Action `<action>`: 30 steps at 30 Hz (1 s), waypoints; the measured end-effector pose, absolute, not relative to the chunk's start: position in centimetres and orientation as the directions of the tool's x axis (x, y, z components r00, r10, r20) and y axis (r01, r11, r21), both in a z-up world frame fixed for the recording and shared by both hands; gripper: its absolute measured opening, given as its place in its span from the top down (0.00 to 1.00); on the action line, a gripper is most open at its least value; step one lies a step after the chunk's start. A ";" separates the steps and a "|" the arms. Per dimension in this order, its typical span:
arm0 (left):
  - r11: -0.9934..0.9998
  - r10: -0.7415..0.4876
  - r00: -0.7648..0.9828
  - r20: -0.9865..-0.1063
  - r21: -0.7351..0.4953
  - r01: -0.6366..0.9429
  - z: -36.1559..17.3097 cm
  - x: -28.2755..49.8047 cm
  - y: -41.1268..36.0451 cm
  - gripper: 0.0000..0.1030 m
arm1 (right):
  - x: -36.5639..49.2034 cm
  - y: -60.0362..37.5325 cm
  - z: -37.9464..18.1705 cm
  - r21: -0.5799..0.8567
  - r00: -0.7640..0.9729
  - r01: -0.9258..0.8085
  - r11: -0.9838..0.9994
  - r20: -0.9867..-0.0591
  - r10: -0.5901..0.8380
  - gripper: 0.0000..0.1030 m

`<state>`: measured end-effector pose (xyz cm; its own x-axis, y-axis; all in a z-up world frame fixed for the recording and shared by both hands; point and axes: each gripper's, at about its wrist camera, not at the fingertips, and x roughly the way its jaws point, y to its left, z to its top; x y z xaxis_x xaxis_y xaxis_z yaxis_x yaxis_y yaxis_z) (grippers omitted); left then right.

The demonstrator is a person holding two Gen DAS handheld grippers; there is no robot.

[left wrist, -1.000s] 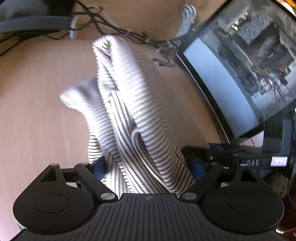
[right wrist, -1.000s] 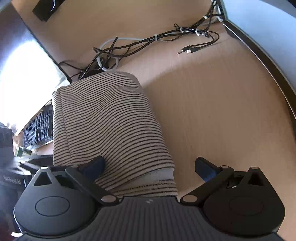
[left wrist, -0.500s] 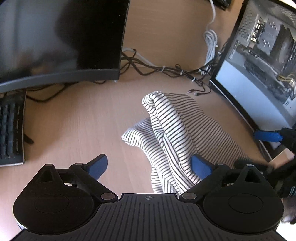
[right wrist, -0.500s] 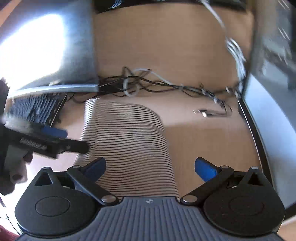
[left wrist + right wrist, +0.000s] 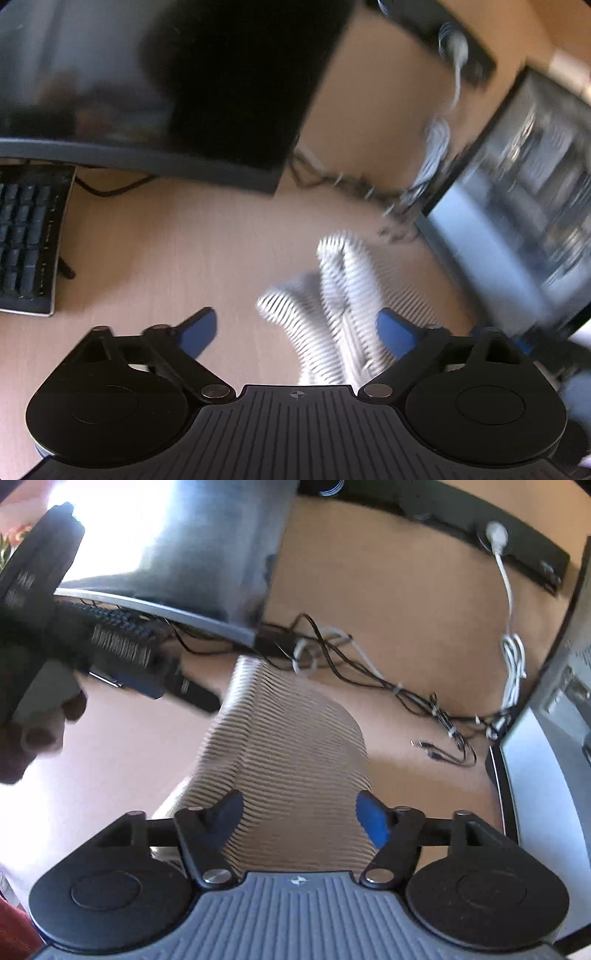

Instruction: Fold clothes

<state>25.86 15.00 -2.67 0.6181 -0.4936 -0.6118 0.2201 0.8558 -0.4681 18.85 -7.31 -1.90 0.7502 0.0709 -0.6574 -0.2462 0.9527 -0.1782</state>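
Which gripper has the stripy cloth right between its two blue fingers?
The right gripper: the striped cloth fills its open gap. The left gripper is mostly over bare desk, cloth only by one finger.

The right gripper (image 5: 299, 814) hangs with its jaws spread wide above the striped garment (image 5: 291, 760), which lies folded on the wooden desk (image 5: 399, 642); the left gripper (image 5: 155, 679) shows at upper left beside tangled cables (image 5: 369, 672)
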 end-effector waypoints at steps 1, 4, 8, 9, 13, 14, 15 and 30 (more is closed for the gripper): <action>0.825 -0.541 0.603 -0.586 -0.510 0.245 -2.5 26.1 15.4 0.18 | 19.0 -7.3 -2.2 -0.170 0.743 -0.247 0.954 -0.665 0.074 0.34; 0.747 -0.643 0.517 -0.566 -0.612 0.258 -3.4 27.4 15.6 0.16 | 19.1 -7.5 -3.1 -0.134 0.722 -0.238 0.962 -0.687 0.083 0.34; 0.748 -0.632 0.457 -0.625 -0.647 0.150 -6.5 29.2 14.9 0.08 | 19.0 -8.7 -3.5 -0.075 0.718 -0.199 0.977 -0.690 0.093 0.27; 0.731 -0.647 0.438 -0.624 -0.672 0.122 -7.4 29.8 14.6 0.07 | 19.1 -9.0 -3.6 -0.061 0.715 -0.190 0.980 -0.692 0.095 0.25; 0.685 -0.696 0.382 -0.607 -0.721 0.103 -8.4 31.9 12.5 0.05 | 19.1 -9.3 -4.2 -0.046 0.711 -0.180 0.983 -0.696 0.097 0.21; 0.685 -0.699 0.388 -0.601 -0.718 0.122 -7.8 32.3 11.9 0.05 | 19.1 -9.3 -4.3 -0.048 0.710 -0.182 0.982 -0.697 0.098 0.21; 0.675 -0.706 0.403 -0.582 -0.725 0.136 -7.1 32.6 11.6 0.05 | 19.2 -9.3 -4.3 -0.050 0.709 -0.184 0.982 -0.698 0.098 0.21; 0.840 -0.506 0.560 -0.656 -0.522 0.148 -4.2 28.5 15.6 0.05 | 18.7 -4.1 -4.4 -0.197 0.741 -0.265 0.944 -0.668 0.068 0.19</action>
<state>28.49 15.59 -4.19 0.5599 -0.5058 -0.6562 0.1478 0.8403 -0.5216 18.70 -4.13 -4.35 0.7409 0.0682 -0.6681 -0.2648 0.9439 -0.1973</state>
